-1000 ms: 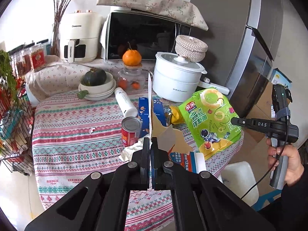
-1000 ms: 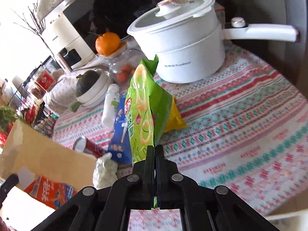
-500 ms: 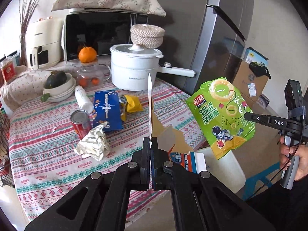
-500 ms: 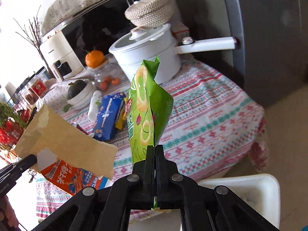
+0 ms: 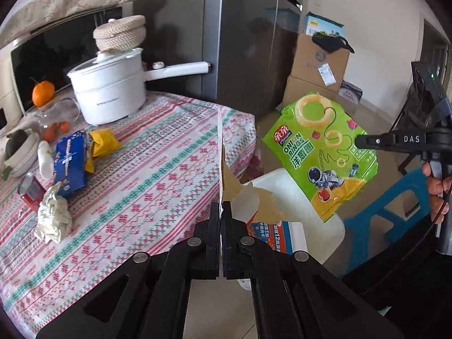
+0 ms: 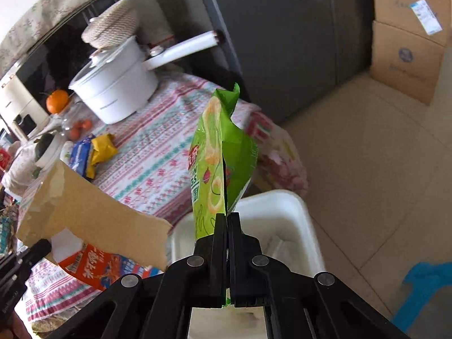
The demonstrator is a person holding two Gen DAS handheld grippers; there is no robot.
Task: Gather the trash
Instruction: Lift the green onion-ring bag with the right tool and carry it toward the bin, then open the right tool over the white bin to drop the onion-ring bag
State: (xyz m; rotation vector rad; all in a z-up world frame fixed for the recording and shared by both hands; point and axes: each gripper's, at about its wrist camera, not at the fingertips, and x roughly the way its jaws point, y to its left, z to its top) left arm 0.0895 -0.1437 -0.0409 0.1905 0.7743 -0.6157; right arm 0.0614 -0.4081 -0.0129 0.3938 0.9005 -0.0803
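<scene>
Both wrist cams sit off the table's near corner, looking down close; both catch the white bin and pot.

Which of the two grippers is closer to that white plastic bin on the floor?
Probably right. The right gripper holds the green onion-ring bag directly over the white plastic bin; the left gripper, holding torn cardboard packaging, hangs at its table-side edge.

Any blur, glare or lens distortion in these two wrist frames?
Left wrist view: sharp, with strong fisheye bending and dark corners; the onion rings bag reads clearly. Right wrist view: motion blur smears the white bin and the pot handle; washed-out brightness at upper left.
</scene>
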